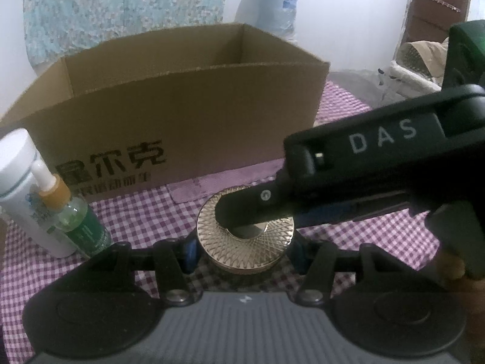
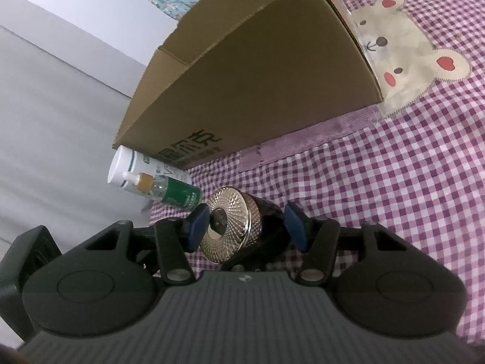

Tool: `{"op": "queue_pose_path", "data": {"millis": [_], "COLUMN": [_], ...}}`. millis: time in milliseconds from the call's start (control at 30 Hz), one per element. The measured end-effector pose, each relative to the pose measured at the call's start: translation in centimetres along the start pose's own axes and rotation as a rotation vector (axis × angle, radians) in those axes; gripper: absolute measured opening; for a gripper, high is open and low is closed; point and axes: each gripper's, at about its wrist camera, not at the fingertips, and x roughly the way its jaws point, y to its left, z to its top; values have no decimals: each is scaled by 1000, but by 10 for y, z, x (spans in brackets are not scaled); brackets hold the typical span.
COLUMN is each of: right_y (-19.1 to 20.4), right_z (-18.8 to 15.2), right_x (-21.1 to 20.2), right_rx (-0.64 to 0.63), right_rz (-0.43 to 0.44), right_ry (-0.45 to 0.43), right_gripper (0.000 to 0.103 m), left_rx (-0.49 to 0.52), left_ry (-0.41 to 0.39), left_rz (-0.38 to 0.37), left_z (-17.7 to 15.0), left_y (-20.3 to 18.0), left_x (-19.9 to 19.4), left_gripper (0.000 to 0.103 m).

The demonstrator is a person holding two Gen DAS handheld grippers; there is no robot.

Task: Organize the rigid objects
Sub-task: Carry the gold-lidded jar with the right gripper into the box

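A dark jar with a patterned gold lid (image 1: 245,244) stands on the checkered cloth between the blue pads of my left gripper (image 1: 244,253), whose jaws sit close around it. My right gripper reaches in from the right over the lid in the left wrist view (image 1: 236,212). In the right wrist view the same jar (image 2: 232,226) lies between the pads of my right gripper (image 2: 247,227), which stand a little apart from it. A white bottle (image 1: 21,188) and a green spray bottle (image 1: 77,221) stand at the left.
An open cardboard box (image 1: 169,106) stands behind the jar, also in the right wrist view (image 2: 257,69). The purple checkered cloth (image 2: 394,166) has a bear patch (image 2: 403,57). A water jug (image 1: 272,9) and a chair (image 1: 409,69) stand further back.
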Motion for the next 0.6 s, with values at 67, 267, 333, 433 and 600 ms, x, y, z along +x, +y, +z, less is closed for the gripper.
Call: {"op": "queue_pose_path", "data": {"millis": [67,267,333,433,600], "right_y": [7,40,51,68,92], "right_z": [0,8,14,30,74], "right_x": [-6,-29,-37,-48,-59], "right_rx": [-17,-95,-123,-167,-233], "right_rz": [4,32,47,65,106], "right_ry": [-9,-68,-88,-111,-128], "right_gripper": [55,55,55,55,55], "left_rx": [8,12,27,36,21], "left_ry": [-24,-105,-135,-169,-205], "left_rz": [9,16,26,29,17], "left_z": [2,21,32,52,95], "left_y": [-2,3,5,10,26], "left_x": [-9,-43,-54,-65,-72], "left_gripper": [57,57,57,57,57]}}
